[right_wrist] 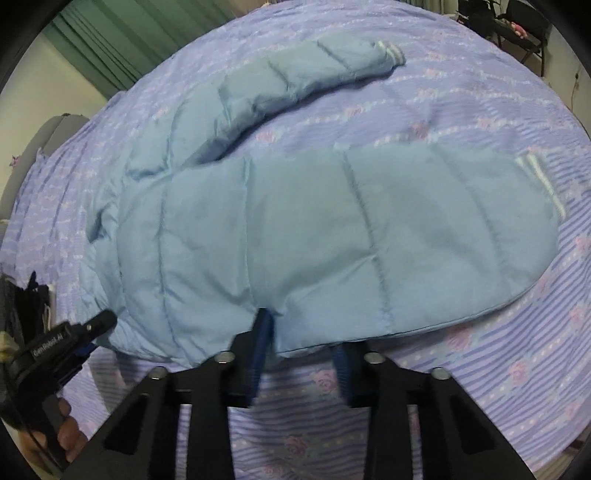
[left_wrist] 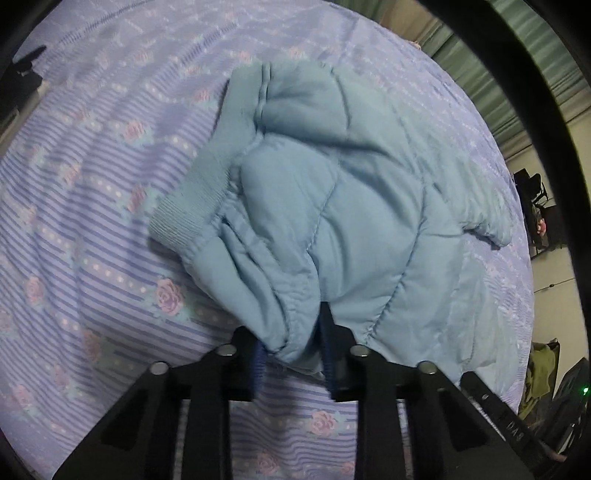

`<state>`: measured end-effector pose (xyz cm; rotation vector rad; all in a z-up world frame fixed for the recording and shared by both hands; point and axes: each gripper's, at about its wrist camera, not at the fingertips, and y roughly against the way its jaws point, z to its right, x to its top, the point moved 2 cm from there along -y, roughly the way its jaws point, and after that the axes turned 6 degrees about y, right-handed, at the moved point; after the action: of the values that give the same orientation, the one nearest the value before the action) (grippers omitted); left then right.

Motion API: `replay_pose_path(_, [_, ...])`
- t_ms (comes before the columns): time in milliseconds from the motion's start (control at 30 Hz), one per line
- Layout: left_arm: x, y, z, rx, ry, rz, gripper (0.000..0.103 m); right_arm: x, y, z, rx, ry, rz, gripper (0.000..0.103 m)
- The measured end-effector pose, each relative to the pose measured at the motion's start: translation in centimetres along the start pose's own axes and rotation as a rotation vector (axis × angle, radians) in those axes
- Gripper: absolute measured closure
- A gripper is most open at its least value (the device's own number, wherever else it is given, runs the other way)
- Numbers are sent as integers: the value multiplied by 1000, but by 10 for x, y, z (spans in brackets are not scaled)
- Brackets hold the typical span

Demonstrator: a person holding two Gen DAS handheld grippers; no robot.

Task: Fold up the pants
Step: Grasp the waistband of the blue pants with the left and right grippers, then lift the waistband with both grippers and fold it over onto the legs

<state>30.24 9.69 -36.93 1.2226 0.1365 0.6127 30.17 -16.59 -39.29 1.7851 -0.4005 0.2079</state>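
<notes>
Light blue quilted pants (right_wrist: 303, 229) lie on a bed with a purple floral striped sheet (right_wrist: 480, 122). In the right wrist view the near leg stretches to the right and the far leg (right_wrist: 295, 81) curves away behind it. In the left wrist view the pants (left_wrist: 332, 206) are bunched, with the ribbed waistband (left_wrist: 199, 192) at the left. My left gripper (left_wrist: 295, 350) is shut on the gathered edge of the pants. My right gripper (right_wrist: 303, 343) has its jaws apart around the near edge of the leg; the cloth hides the fingertips. The left gripper also shows at the lower left of the right wrist view (right_wrist: 74, 336).
The sheet (left_wrist: 92, 221) spreads on all sides of the pants. Green curtains (right_wrist: 122, 40) hang beyond the far side of the bed. Dark chairs (right_wrist: 517, 26) and clutter (left_wrist: 543, 214) stand past the bed's edge.
</notes>
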Motion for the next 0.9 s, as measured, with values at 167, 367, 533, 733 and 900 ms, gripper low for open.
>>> replay_pose_path(167, [2,34,20,26,-71,73,84,25,39,-8,1,52,96,85])
replay_pose_path(367, [21,75,44,10,-104,160,86,56,87,-13,19,67,221,87])
replay_pose_path(533, [61,90,67,-12,-142,253,87,94,97,-25,28,112,303,88])
replay_pose_path(733, [115,73,92,15,-192,324,87,155,75,-39,40,179,345,88])
replay_pose_path(900, [151,42,104,58,-204,312,87,198,44,-52,37,197,327,88])
